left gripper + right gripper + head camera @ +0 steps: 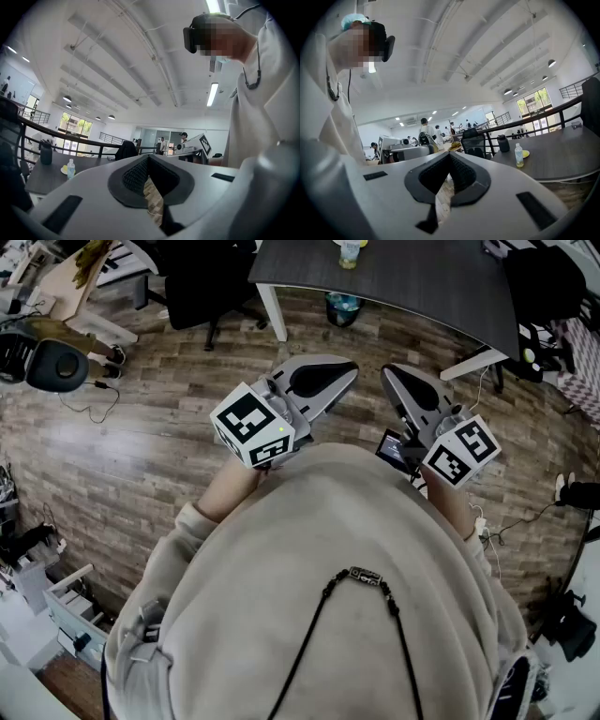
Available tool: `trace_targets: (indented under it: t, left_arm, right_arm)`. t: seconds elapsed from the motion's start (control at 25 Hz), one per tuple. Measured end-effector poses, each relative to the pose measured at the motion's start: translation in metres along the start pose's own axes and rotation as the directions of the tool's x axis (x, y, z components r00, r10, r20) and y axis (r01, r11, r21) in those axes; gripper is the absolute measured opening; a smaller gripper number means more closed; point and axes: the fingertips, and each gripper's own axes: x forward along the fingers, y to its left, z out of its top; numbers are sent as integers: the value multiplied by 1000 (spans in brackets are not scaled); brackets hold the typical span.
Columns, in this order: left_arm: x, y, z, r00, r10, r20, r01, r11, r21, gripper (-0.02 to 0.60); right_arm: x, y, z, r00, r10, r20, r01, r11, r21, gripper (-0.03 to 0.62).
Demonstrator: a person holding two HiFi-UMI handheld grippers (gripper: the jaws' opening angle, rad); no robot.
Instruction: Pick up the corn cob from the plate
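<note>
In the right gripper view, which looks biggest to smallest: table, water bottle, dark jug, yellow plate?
Largest: table.
Then water bottle and dark jug, about alike; the jug sits farther off.
Smallest: yellow plate, beside the bottle.

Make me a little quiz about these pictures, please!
1. True or false: the left gripper holds something.
2. What stands on the dark table? A) a bottle B) a teapot C) a lamp
3. Fill in: the right gripper has its jaws ____ (open or shut).
Key: 1 false; 2 A; 3 shut.
</note>
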Motion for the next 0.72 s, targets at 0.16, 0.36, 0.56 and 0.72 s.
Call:
trace_targets:
  t: [0.16,0.36,0.56,0.72]
  left_arm:
    - [-15,4,0,1000,11,-5,-11,1000,-16,6]
    - [-16,3,11,1000,18,8,-18,1000,-11,6]
    - [-22,16,11,998,56,-3,-56,997,-51,6]
    - [-11,20,14,998,56,-40,-56,998,6,6]
  right_arm:
    - [10,5,-3,1000,20,-19,-20,1000,-8,17]
    - [10,8,4,999,27,-30,-28,999,-31,17]
    - [8,8,15,998,39,-46,-41,998,-56,17]
    - [-9,-7,27,999,30,-17,-31,999,-19,17]
